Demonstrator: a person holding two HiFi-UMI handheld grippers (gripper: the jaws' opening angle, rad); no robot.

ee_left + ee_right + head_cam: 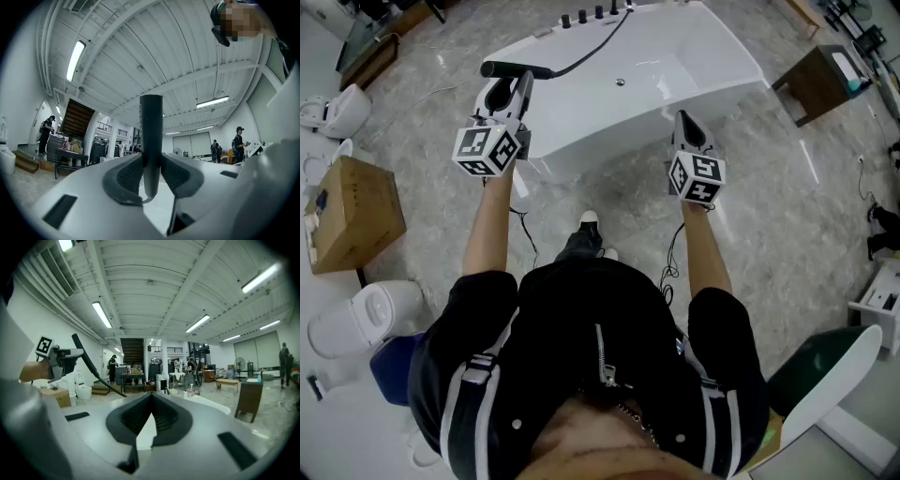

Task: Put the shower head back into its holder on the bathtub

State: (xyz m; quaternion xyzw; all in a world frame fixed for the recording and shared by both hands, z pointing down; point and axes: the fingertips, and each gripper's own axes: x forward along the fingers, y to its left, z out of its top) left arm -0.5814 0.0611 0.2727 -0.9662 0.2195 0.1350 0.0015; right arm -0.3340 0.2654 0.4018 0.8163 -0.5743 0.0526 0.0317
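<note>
Here the left gripper clamps the shower head; the right gripper is closed, apparently empty.

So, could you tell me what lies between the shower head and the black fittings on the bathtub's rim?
Only the black hose, running from the shower head over the bathtub to the fittings, in the head view.

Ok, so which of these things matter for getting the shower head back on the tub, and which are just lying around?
Job: shower head, clamped in the left gripper; its hose; bathtub; fittings on the tub's rim; right gripper, shut and empty.
Lying about: cardboard box; toilet; wooden cabinet.
</note>
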